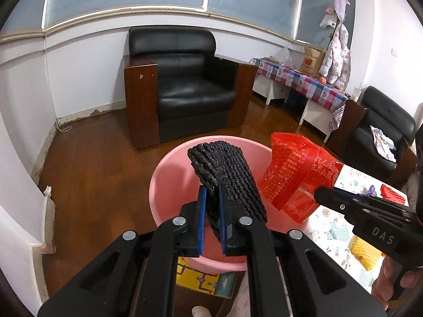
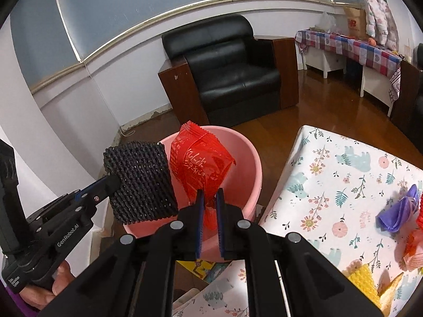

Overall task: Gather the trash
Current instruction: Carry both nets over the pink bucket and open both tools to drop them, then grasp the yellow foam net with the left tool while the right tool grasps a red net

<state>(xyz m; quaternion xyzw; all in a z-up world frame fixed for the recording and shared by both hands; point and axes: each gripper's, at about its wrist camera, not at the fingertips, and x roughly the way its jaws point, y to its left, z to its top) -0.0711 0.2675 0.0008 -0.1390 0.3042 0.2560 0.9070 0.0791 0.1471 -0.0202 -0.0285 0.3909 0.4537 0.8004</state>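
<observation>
My left gripper (image 1: 212, 192) is shut on a black foam net sleeve (image 1: 227, 174) and holds it over the pink bin (image 1: 169, 174). The sleeve also shows in the right wrist view (image 2: 142, 182), held by the left gripper (image 2: 113, 182). My right gripper (image 2: 209, 198) is shut on a red plastic wrapper (image 2: 201, 166) over the same bin (image 2: 248, 163). In the left wrist view the right gripper (image 1: 317, 194) holds the wrapper with a red net (image 1: 290, 174) at the bin's right rim.
A floral-cloth table (image 2: 343, 174) stands right of the bin, with a purple scrap (image 2: 401, 208), yellow foam net (image 2: 367, 280) and red scraps (image 1: 392, 195). A black armchair (image 1: 185, 84) stands behind on the wooden floor. A checked-cloth table (image 1: 304, 82) is at the back right.
</observation>
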